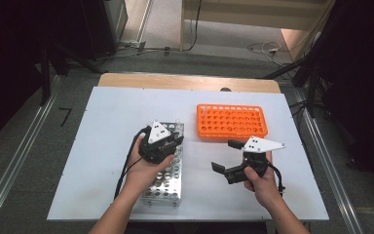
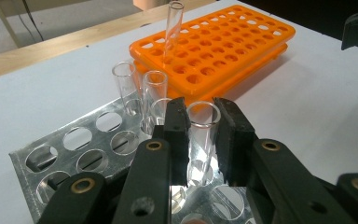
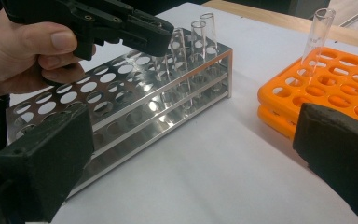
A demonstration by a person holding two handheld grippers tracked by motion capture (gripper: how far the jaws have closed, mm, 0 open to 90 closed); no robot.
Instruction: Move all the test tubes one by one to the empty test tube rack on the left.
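Your left tongs are clamped on a clear glass tube that stands in the metal rack, at the end nearest the orange rack. Two more tubes stand just behind it in the same rack, and one tube stands tilted in a corner hole of the orange rack. Your right tongs hang wide apart, holding nothing, between the two racks.

Risks from here, as I read it:
- Pull off-vertical and the tube binds in the two rack plates. Glass on metal could chip or snap.
- The neighbour tubes sit close to your left jaw, so a sideways swing could knock them.
- The pads grip near the rim, on smooth glass. It may pivot or slip once clear of the holes.
- The metal rack looks loose on the worktop, so a jammed tube could drag it up. The free right tongs could steady it.

Worktop is a plain white sheet over a wooden board, flat and matte. Around it: grey floor, metal rails on both sides, loose cables at the far end, dark surroundings.
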